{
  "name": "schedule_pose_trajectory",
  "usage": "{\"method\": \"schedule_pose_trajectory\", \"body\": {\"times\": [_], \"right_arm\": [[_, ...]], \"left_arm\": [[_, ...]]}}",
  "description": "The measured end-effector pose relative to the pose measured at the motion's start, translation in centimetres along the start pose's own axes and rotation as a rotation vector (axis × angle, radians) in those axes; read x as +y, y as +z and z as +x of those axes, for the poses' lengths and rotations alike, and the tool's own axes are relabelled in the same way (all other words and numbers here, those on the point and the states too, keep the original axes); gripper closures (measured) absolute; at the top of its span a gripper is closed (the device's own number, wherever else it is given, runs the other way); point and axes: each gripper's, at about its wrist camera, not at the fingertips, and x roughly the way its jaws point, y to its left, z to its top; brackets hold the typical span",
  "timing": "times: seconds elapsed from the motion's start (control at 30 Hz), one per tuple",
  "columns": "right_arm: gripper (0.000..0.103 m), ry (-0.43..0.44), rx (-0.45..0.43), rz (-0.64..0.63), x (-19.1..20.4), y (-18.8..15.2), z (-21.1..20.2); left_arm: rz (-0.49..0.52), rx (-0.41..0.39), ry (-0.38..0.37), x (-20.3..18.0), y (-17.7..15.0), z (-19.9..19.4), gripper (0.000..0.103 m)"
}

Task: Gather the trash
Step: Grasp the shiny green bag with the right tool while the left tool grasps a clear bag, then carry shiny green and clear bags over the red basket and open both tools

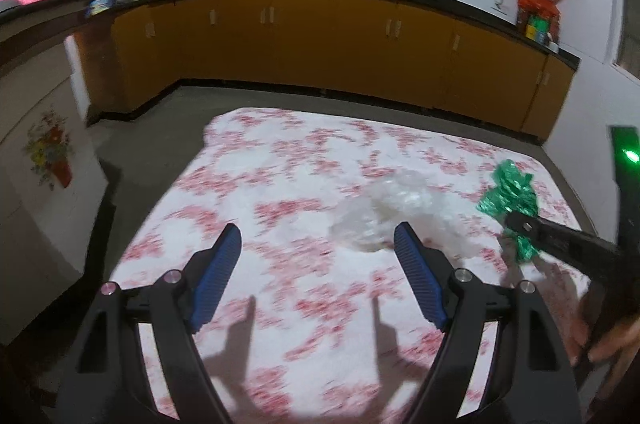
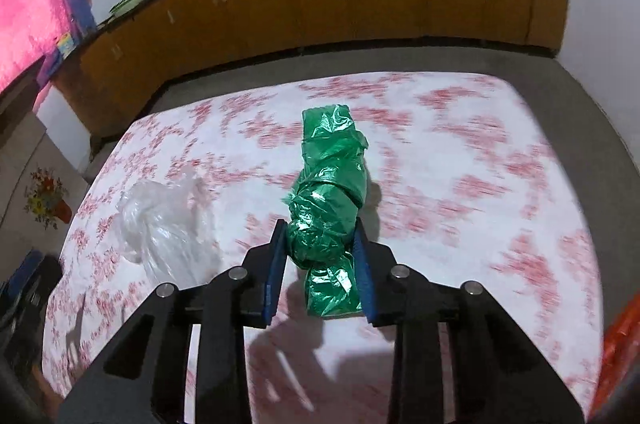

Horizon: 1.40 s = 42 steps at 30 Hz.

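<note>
Trash pickup on a flowered tablecloth (image 2: 480,151).
Right gripper (image 2: 320,244) clenched on the twisted green bag (image 2: 328,191) at frame centre; squeeze its bulky middle firmly before lifting, since thin film slips. Left gripper (image 1: 318,244) spread, grasping nothing, short of the clear bag (image 1: 380,207) at centre right; I'd straddle its crumpled bulk.

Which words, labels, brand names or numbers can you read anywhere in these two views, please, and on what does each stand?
None can be read.
Colourful packets at the counter's right end: print too small and blurred.
Flower picture on the white panel: no words visible.
Green plastic bag in the right gripper: no print visible.
Clear plastic bag on the floral cloth: no print visible.
</note>
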Motion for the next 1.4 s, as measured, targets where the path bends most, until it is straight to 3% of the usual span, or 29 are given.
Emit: {"method": "schedule_pose_trajectory", "body": {"times": [0.2, 0.27, 0.47, 0.57, 0.63, 0.73, 0.97, 1.4], "right_arm": [[0.071, -0.065, -0.040, 0.043, -4.7, -2.8, -5.2], [0.071, -0.071, -0.042, 0.072, -6.0, -3.8, -6.5], [0.071, -0.068, -0.047, 0.111, -7.7, -5.0, -8.2], [0.071, -0.051, -0.055, 0.117, -7.9, -5.1, -8.9], [0.071, -0.041, -0.060, 0.121, -7.9, -5.2, -9.4], [0.071, -0.034, -0.068, 0.121, -8.1, -5.6, -10.5], [0.071, -0.034, -0.092, 0.151, -9.3, -7.0, -13.8], [0.071, -0.078, -0.164, 0.201, -12.0, -10.1, -21.3]], "left_arm": [[0.065, 0.013, -0.066, -4.1, 2.4, 3.2, 0.021], [0.093, 0.028, -0.054, -5.1, 2.9, 4.6, 0.021], [0.109, 0.174, -0.034, -6.0, 2.3, 8.7, 0.024], [0.081, 0.223, -0.063, -5.8, 1.7, 9.6, 0.041], [0.066, 0.223, -0.079, -5.6, 1.5, 9.6, 0.056], [0.076, 0.212, -0.071, -6.0, 1.3, 9.1, 0.068], [0.117, 0.135, -0.085, -7.7, 1.4, 4.2, 0.073], [0.274, 0.006, -0.153, -14.9, -0.4, -7.7, 0.072]]}}
